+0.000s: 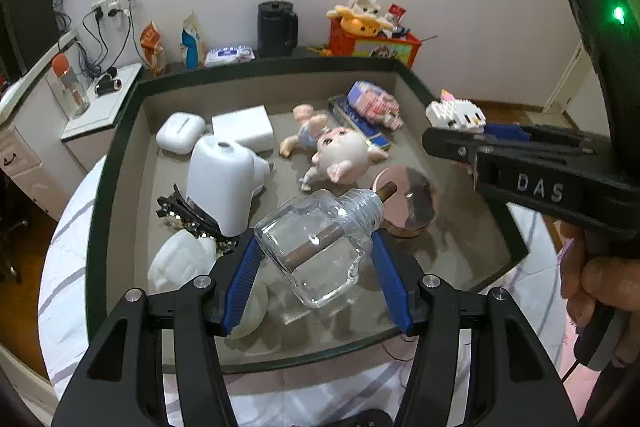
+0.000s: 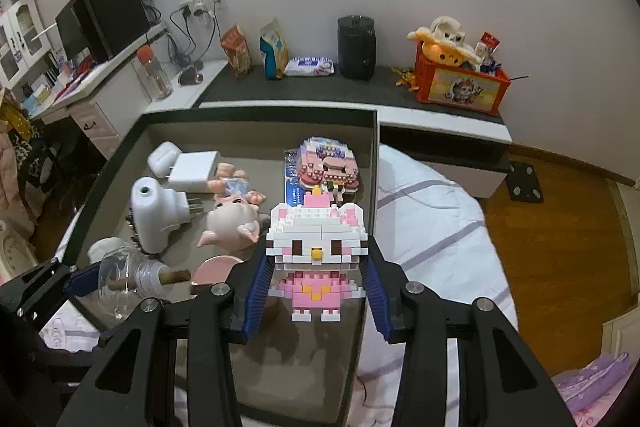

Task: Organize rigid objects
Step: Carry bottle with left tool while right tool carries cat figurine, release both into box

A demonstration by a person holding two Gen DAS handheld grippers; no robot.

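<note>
While the left gripper [image 1: 316, 247] has its blue-padded jaws clamped on the sides of a clear glass bottle [image 1: 316, 247], the bottle hangs tilted above the near part of the tray [image 1: 120, 155], its threaded neck and brown wick pointing up and to the right. Across from it, the right gripper [image 2: 316, 267] has its jaws closed on a white and pink brick-built cat figure [image 2: 316, 247], pressing at the sides of its head, and holds it upright over the tray's right edge; a hand [image 1: 600, 291] grips that tool's handle in the left wrist view. Beneath the bottle lie a white ribbed container [image 1: 180, 259], a black studded hair clip [image 1: 188, 215] and a white plug-in device [image 1: 224, 179], which rests partly on the clip. Just right of the bottle's neck sits a round pink lid [image 1: 408, 203]. Farther in lie a pale piglet doll [image 1: 340, 155], a smaller doll in blue [image 1: 308, 131], a white charger block [image 1: 244, 127], a white earbud case [image 1: 180, 131] and a second pink brick figure [image 1: 376, 103] on a blue box. The tray rests on a white striped bedcover [image 2: 432, 219].
</note>
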